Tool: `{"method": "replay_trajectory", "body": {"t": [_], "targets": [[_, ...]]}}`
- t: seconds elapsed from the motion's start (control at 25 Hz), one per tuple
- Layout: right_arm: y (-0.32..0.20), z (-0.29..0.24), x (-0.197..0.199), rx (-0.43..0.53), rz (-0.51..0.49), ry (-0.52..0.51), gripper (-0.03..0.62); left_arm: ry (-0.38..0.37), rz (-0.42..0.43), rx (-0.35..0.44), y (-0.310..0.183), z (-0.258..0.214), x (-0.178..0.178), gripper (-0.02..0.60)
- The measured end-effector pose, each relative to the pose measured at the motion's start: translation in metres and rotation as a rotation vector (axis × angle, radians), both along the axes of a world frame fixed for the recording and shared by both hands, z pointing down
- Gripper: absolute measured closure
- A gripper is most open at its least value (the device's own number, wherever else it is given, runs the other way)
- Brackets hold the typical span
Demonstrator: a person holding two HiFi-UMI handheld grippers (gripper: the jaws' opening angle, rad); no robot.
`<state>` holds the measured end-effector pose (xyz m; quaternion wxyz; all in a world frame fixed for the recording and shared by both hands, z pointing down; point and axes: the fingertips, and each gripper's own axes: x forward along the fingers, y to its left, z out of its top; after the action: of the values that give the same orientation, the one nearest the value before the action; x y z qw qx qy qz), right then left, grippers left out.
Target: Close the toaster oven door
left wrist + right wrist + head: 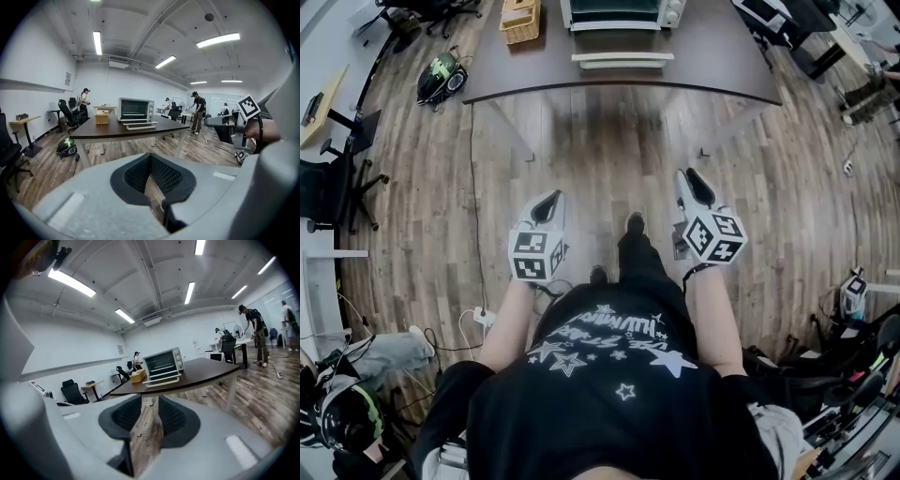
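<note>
The toaster oven stands at the far side of a dark table, its door folded down flat toward me. It also shows in the left gripper view, toaster oven, and in the right gripper view, toaster oven, with the door hanging open. I stand well back from the table on the wooden floor. My left gripper is held at waist height, fingertips together, empty. My right gripper is beside it, with floor showing between its pads and nothing held.
A wicker basket sits left of the oven on the table. A black and green device lies on the floor by the table's left corner. Office chairs stand at the left, and cables and gear at the right. People stand in the background.
</note>
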<state>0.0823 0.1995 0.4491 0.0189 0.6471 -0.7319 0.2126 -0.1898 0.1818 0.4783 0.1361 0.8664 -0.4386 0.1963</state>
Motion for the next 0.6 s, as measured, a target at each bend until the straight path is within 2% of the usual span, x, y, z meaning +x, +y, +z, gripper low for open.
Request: {"method": "replay_trajectory", "body": {"t": [0.16,0.28,0.6], "targets": [[-0.022,0.008,0.005,-0.015,0.006,-0.015,0.406,-0.018,0.004,-0.003,-0.015,0.004,0.002,0.572],[-0.045,0.017,0.011,-0.027,-0.003,-0.029,0.384,-0.020,0.005,0.005,-0.030,0.005,0.009,0.572],[-0.145,0.028,0.045,-0.038,-0.042,-0.059,0.383,-0.040,-0.050,-0.005,-0.116,0.009,0.036,0.572]]}}
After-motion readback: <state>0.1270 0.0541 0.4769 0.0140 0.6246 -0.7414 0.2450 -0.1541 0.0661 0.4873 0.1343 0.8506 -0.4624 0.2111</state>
